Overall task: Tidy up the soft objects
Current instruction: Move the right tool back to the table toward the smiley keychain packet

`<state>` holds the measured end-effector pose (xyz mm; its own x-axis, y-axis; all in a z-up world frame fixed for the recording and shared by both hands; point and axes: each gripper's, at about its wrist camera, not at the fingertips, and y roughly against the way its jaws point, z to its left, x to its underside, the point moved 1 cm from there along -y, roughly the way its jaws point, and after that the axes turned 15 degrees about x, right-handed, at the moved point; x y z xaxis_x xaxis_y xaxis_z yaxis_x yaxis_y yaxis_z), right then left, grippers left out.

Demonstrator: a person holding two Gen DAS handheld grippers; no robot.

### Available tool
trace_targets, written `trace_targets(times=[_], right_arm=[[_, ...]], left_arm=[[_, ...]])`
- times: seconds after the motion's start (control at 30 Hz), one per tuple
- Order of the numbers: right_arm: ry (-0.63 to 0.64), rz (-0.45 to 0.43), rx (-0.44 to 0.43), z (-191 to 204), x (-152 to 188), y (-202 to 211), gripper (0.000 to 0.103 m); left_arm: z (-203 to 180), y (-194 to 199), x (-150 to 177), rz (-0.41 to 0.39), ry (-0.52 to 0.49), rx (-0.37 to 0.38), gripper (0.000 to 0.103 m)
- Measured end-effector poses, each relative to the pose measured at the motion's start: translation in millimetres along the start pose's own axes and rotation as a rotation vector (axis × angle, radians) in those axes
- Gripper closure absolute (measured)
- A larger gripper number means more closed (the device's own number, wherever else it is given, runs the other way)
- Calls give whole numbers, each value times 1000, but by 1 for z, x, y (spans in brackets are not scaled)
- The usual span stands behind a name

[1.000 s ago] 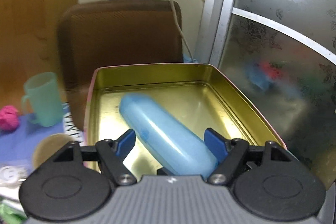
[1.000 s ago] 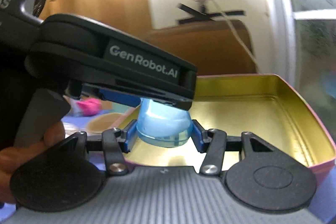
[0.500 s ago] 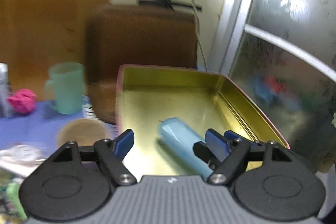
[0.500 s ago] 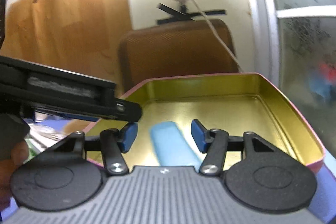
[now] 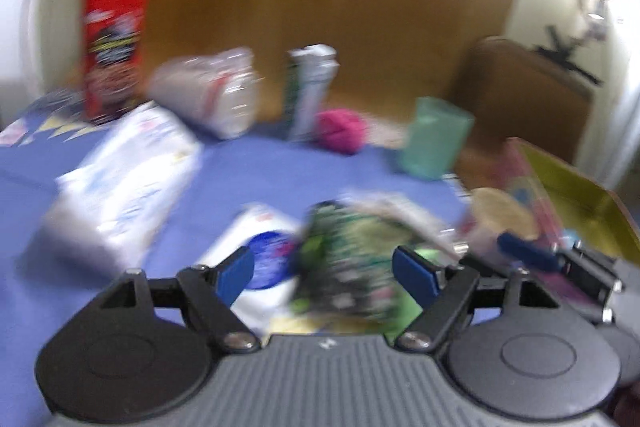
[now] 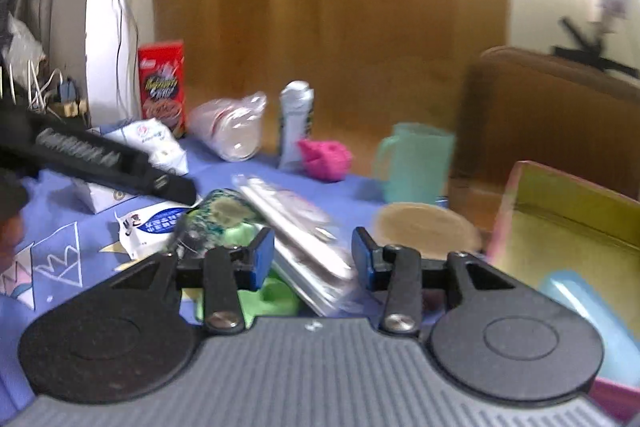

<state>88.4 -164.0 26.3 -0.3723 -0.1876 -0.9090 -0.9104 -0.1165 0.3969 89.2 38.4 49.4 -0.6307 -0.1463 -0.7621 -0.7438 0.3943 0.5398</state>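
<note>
A: Clutter covers the tabletop (image 6: 224, 171): red box (image 6: 162, 87), clear bag (image 6: 230, 129), white bottle (image 6: 295, 123), pink ball (image 6: 324, 153), green cup (image 6: 414, 163).

B: And the left tool (image 5: 324, 269)?

A: Its blue fingers (image 5: 236, 269) stand well apart and grip nothing. A green packet (image 5: 348, 259) lies on the cloth beyond the gap, but the view is blurred.

B: The right tool (image 6: 313, 257)?

A: Closing, with nothing pinched. A flat clear packet (image 6: 296, 223) lies slantwise beyond its gap, over something bright green (image 6: 276, 297).

B: Where is the tin (image 6: 568, 223)?

A: At the right edge of the tabletop. The pale blue tube (image 6: 588, 315) lies inside it, against the near wall, partly hidden by the tool's body.

B: Anything else near?

A: A round tan lid (image 6: 426, 227) just left of the tin, and white packs (image 5: 124, 179) farther left. From the right wrist, the left tool shows as a dark bar crossing above them.
</note>
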Motion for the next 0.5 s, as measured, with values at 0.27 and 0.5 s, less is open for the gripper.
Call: trace_targets(times=[0.27, 0.5], right_arm=[[48, 48, 12, 37, -15, -48, 59], [80, -81, 77, 42, -12, -4, 92]], left_arm=[[35, 14, 9, -9, 59, -23, 24], [36, 18, 18, -1, 31, -104, 24]])
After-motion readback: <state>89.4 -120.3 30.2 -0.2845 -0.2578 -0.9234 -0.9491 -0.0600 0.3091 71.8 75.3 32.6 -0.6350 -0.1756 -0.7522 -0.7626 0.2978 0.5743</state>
